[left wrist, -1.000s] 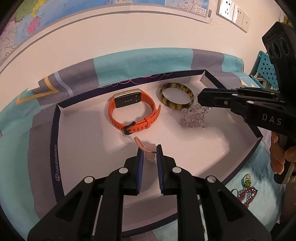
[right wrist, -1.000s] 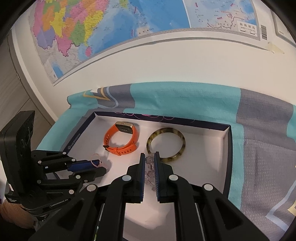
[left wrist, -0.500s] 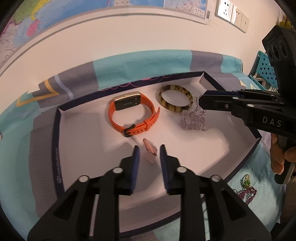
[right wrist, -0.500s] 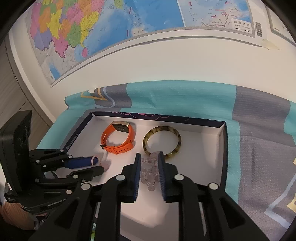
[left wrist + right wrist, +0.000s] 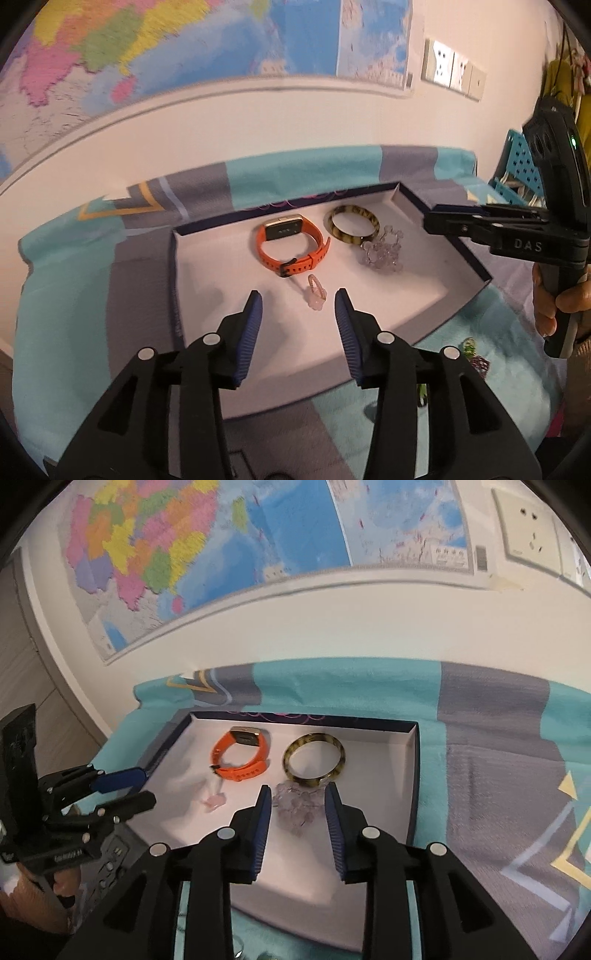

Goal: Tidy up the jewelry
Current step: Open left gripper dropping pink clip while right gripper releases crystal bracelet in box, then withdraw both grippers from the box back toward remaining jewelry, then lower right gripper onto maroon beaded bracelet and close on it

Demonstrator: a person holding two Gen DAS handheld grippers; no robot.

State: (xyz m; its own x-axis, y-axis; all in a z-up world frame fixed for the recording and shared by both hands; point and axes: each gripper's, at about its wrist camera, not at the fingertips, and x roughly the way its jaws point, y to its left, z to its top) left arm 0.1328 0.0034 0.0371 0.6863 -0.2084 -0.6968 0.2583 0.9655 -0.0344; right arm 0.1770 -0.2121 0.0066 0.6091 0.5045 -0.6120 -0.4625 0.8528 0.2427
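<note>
A white tray (image 5: 469,251) with a navy rim holds an orange watch (image 5: 282,230), a tortoiseshell bangle (image 5: 349,240), a clear crystal bead bracelet (image 5: 380,254) and a small pink ring (image 5: 317,295). My left gripper (image 5: 298,295) hovers just above and short of the pink ring; its jaws are opening and touch nothing. In the right wrist view, my right gripper (image 5: 297,789) hangs over the crystal bracelet (image 5: 295,806), which lies free on the tray floor (image 5: 369,812). Its jaws are opening too. The left gripper (image 5: 146,788) appears there at the tray's left edge.
The tray sits on a teal and grey cloth (image 5: 74,295) against a wall with a map (image 5: 221,535) and sockets (image 5: 447,68). A green piece (image 5: 469,347) and purple beads (image 5: 480,363) lie on the cloth near the tray's front right corner. A blue perforated basket (image 5: 513,162) stands far right.
Both grippers went from shut to open and drew back and up. The pink ring left the left jaws and the crystal bracelet left the right jaws; both now lie in the tray.
</note>
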